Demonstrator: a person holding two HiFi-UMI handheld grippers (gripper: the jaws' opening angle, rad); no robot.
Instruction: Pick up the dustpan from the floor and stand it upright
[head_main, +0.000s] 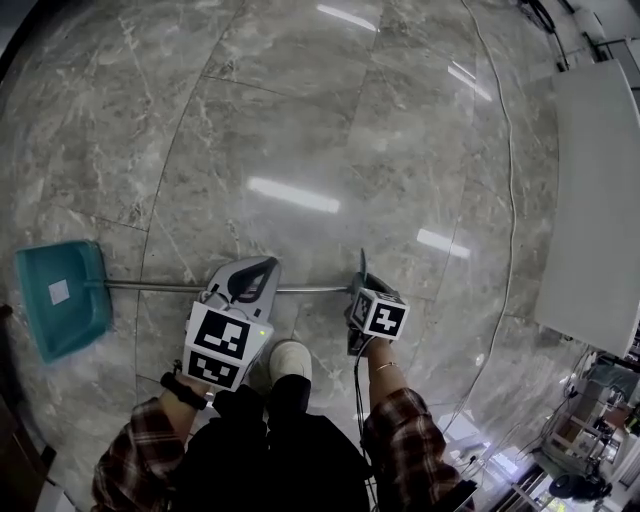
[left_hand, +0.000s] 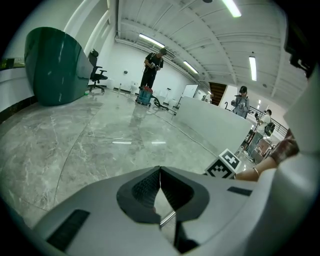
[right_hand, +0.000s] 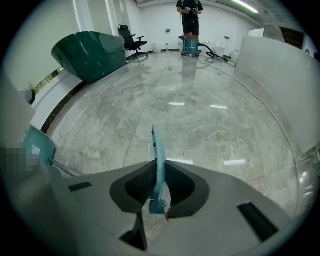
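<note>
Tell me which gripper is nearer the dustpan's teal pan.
Left. The left gripper sits over the metal pole, partway along from the pan; the right gripper is at the pole's far end, jaws shut on the teal grip.

The dustpan (head_main: 60, 312) lies flat on the floor (head_main: 330, 120) to my left: a teal pan bearing a white label. Its slim metal handle (head_main: 160, 286) runs level to the right. The teal grip end (right_hand: 157, 150) is pinched in my right gripper (right_hand: 159, 172).
</note>
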